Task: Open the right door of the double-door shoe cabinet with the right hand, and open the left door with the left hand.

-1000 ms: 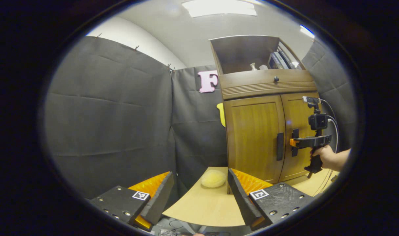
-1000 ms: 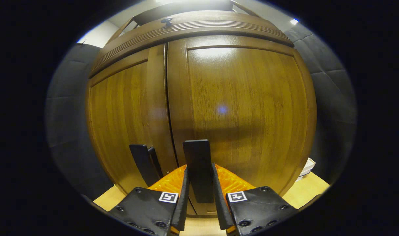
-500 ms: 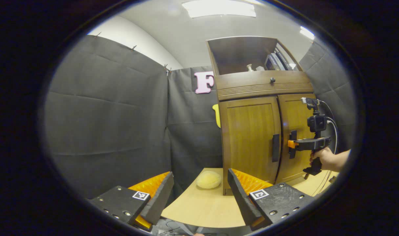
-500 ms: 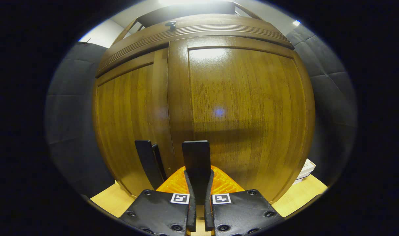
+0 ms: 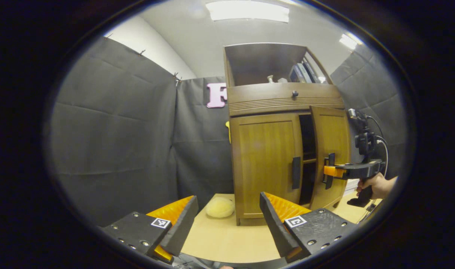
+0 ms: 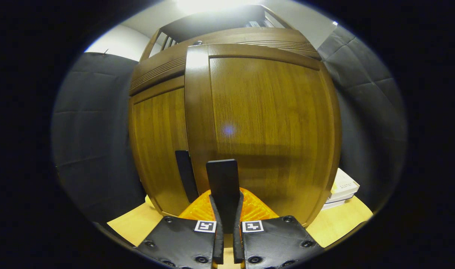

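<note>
You are on the first step: your right gripper [image 6: 225, 224] is clamped on the right door's handle [image 6: 223, 179], both fingers pressing its sides, at 6 o'clock in the right gripper view. In the left gripper view the shoe cabinet [image 5: 283, 97] stands on the table [image 5: 223, 235] toward 2 o'clock, its right door [image 5: 330, 142] swung partly out with a dark gap behind, the left door [image 5: 265, 157] shut. Your left gripper [image 5: 227, 220] is spread wide, holding nothing, well apart from the cabinet. Judging from this, pull the right door wider along its arc, then bring the left gripper to the left door's handle [image 5: 296, 172] at about 3 o'clock and close on it
</note>
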`<state>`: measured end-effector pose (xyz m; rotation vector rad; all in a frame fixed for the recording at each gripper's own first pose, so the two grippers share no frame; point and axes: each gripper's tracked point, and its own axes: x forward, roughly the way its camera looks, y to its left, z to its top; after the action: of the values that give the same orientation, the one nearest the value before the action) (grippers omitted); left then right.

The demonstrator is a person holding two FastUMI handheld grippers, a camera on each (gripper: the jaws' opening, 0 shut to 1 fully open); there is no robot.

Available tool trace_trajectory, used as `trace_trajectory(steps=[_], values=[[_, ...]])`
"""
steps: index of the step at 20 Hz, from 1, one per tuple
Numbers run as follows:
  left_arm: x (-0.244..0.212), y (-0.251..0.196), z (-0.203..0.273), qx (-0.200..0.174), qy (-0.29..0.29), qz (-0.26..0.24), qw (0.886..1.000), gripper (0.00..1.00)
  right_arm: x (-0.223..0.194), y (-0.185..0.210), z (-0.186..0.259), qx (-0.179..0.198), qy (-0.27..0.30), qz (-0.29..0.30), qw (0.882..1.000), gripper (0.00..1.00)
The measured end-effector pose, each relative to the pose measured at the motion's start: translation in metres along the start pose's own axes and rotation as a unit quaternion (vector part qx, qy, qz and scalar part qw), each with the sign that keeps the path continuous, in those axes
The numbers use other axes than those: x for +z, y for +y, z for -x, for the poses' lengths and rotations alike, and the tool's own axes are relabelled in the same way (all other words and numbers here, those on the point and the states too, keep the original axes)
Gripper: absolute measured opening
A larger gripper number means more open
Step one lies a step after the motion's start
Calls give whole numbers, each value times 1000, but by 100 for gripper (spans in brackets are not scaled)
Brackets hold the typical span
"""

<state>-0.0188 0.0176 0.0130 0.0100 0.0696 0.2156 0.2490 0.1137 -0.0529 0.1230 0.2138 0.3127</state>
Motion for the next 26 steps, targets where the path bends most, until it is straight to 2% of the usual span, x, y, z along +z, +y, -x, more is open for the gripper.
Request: trace_trajectory(steps=[4,5,7,9,10,12,13,17,18,19,20,25,26], values=[[18,25,-9,-26,0,5,1000,95,9,-4,13,3,1,-1,1000,8],[22,28,-12,-32,1,6,999,95,10,-5,13,2,2,-1,1000,11],[27,34,-17,-46,0,6,999,95,10,-7,15,3,3,0,1000,12],[26,26,-27,-58,-2,5,998,95,12,-10,19,3,2,0,1000,8],[25,21,-36,-64,-2,4,998,95,14,-11,21,3,3,-1,1000,14],[22,16,-51,-75,-2,4,997,96,15,-14,27,2,2,1,1000,8],[19,13,-58,-80,-2,5,997,96,13,-15,29,0,1,2,1000,14],[19,14,-84,-99,0,8,995,94,15,-20,36,-6,2,-3,1000,8],[22,19,-86,-105,0,8,994,96,16,-22,38,-8,2,0,1000,11],[24,22,-89,-110,-1,7,994,96,16,-25,40,-10,0,2,1000,7],[25,21,-92,-116,-1,6,993,96,16,-29,42,-13,-2,3,1000,11],[27,24,-116,-136,-5,-1,991,96,16,-46,50,-33,-11,-4,999,11],[28,27,-118,-138,-5,-3,990,95,16,-49,53,-36,-13,-2,999,7]])
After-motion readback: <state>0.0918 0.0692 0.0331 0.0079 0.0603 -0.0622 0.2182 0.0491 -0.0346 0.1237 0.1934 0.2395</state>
